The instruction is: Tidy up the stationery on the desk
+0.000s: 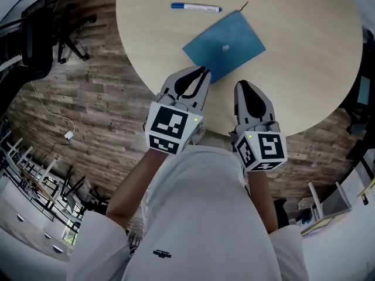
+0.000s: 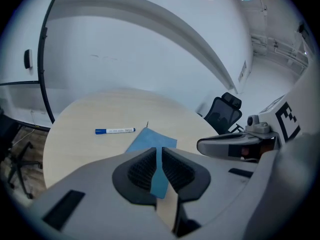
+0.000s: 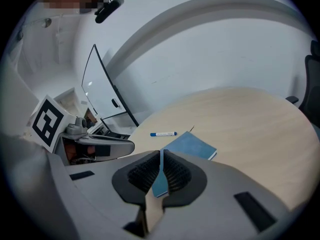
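We hold both grippers over the near edge of the round pale wooden table (image 1: 304, 57). The left gripper (image 1: 203, 71) and the right gripper (image 1: 242, 84) each have their jaws pressed together on nothing. The flat blue notebook (image 1: 225, 44) lies just ahead of them. The blue-capped white marker pen (image 1: 196, 7) lies beyond it, apart.

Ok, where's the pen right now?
In the head view the pen lies on the round table, toward its far side, just beyond and left of the blue notebook, not touching it.
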